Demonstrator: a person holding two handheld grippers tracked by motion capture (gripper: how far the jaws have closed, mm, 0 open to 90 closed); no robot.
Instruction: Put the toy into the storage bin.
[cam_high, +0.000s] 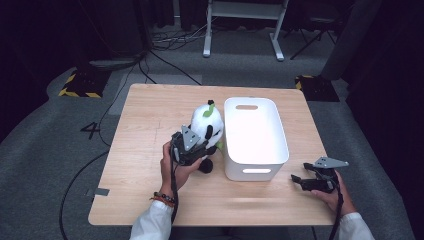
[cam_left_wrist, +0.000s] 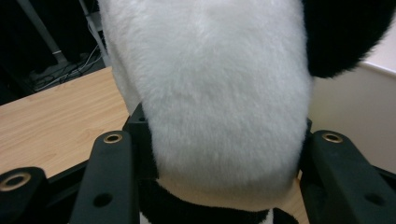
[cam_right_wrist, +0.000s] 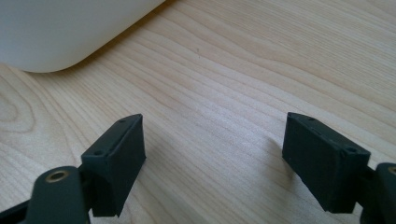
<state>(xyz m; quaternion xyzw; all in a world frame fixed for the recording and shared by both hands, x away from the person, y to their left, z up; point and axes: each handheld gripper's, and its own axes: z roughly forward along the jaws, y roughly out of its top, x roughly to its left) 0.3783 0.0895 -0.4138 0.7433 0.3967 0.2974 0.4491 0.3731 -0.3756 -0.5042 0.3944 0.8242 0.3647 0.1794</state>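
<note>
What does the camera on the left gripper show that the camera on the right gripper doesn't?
The left gripper view has the furry white and black panda soft toy up close, squeezed between that gripper's black jaws, with dark floor and cables behind. The right gripper view has its own jaws spread wide over bare wood, holding nothing. Both take in the light wooden table and part of the white plastic tub.
</note>
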